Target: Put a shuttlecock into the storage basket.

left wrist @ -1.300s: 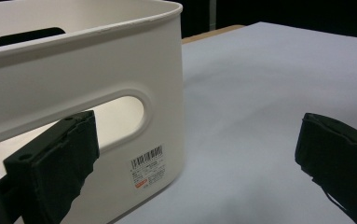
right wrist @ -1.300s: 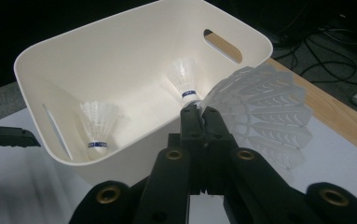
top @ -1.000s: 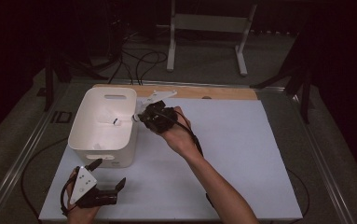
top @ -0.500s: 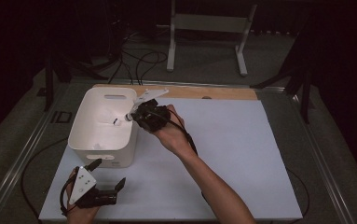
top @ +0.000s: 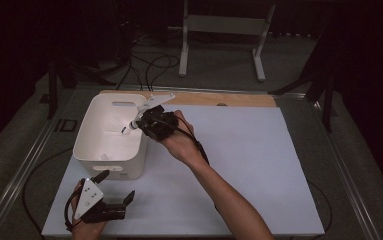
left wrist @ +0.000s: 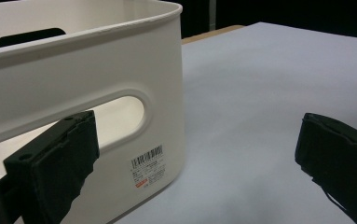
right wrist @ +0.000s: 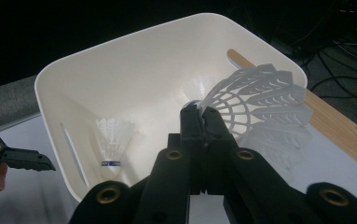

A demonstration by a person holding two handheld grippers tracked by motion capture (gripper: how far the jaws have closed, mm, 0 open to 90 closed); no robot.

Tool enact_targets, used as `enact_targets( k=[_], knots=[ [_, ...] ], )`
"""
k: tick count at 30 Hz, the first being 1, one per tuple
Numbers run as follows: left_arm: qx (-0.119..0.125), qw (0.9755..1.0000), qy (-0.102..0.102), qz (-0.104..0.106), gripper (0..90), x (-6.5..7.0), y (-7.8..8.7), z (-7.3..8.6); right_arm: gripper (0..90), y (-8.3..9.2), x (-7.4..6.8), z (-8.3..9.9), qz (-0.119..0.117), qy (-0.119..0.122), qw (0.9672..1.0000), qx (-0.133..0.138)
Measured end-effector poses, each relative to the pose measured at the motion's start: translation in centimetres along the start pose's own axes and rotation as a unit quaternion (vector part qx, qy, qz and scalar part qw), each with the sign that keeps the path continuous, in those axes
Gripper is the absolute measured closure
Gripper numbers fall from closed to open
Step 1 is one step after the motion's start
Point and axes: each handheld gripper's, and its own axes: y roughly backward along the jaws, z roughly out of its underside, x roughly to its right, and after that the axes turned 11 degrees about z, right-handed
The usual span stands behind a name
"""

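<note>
Gripping a white plastic shuttlecock (right wrist: 255, 105) near its cork end, our right gripper (right wrist: 203, 122) has its jaws clamped tight, holding the skirt fanned out over the open top of the white plastic bin (right wrist: 134, 60). Inside, we see 1 feather shuttlecock (right wrist: 112, 140) standing on the bin floor by the slotted wall. Our left gripper (top: 113, 186) sits low on the white table mat (top: 259, 165), just in front of the bin, jaws spread wide with nothing between them.
</note>
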Motion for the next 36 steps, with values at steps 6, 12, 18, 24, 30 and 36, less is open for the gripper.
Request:
enact_targets(
  k=[6, 12, 18, 24, 30, 36],
  knots=[
    [0.000, 1.0000, 0.001, 0.000, 0.3, 0.0, 0.0, 0.0, 89.6, -0.4, -0.2, -0.4, -0.001, 0.009, 1.0000, -0.002],
    [0.001, 1.0000, 0.001, -0.001, 0.3, 0.0, 0.1, 0.0, 89.5, -0.7, -0.5, -0.8, 0.000, 0.014, 0.9999, -0.004],
    [0.001, 1.0000, 0.001, 0.000, 0.3, 0.0, 0.1, 0.0, 89.6, -1.1, -0.6, -1.0, -0.001, 0.019, 0.9998, -0.007],
    [0.000, 1.0000, 0.001, 0.000, 0.3, 0.0, 0.1, 0.0, 89.5, -1.8, -0.6, -1.2, -0.001, 0.019, 0.9997, -0.011],
    [0.000, 1.0000, 0.000, 0.000, 0.4, 0.0, 0.1, 0.0, 89.5, -2.5, -1.0, -1.7, -0.004, 0.023, 0.9996, -0.016],
    [0.002, 1.0000, 0.002, -0.002, 0.3, 0.0, 0.2, 0.0, 89.4, -2.9, -1.3, -1.8, -0.010, 0.022, 0.9996, -0.017]
  ],
)
